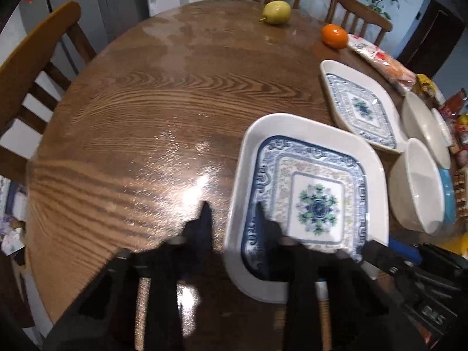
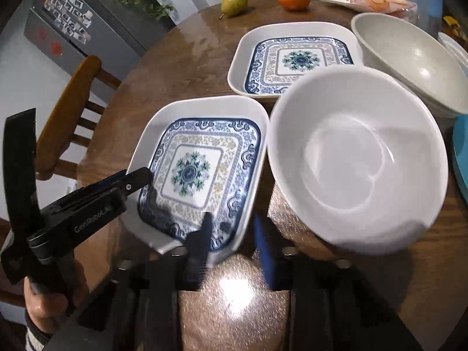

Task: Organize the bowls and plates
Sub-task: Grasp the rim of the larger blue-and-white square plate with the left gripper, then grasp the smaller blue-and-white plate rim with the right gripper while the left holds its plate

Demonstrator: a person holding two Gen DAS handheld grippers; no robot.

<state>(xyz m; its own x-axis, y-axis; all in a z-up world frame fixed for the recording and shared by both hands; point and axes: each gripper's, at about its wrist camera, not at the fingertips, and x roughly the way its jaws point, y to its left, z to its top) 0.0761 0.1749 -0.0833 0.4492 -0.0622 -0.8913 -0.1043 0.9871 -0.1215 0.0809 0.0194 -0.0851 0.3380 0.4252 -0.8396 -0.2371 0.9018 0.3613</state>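
Note:
A square white plate with a blue pattern [image 1: 316, 193] [image 2: 201, 161] lies nearest on the wooden table [image 1: 146, 117]. My left gripper [image 1: 232, 213] is shut on its left rim, one finger outside and one over the pattern. My right gripper [image 2: 232, 226] is shut on its near right rim. Each gripper shows in the other's view: the left gripper [image 2: 131, 180], the right gripper [image 1: 377, 251]. A second patterned plate [image 1: 359, 108] [image 2: 295, 58] lies behind. A white bowl [image 1: 415, 187] [image 2: 356, 158] stands right of the near plate, with another bowl [image 1: 424, 125] [image 2: 409, 58] behind it.
A pear [image 1: 276, 12] and an orange [image 1: 334, 35] sit at the far edge, beside a snack packet [image 1: 380, 58]. A blue dish [image 2: 460, 158] lies at the right edge. Wooden chairs [image 1: 35, 67] ring the table. A person's hand [image 2: 49, 307] holds the left gripper.

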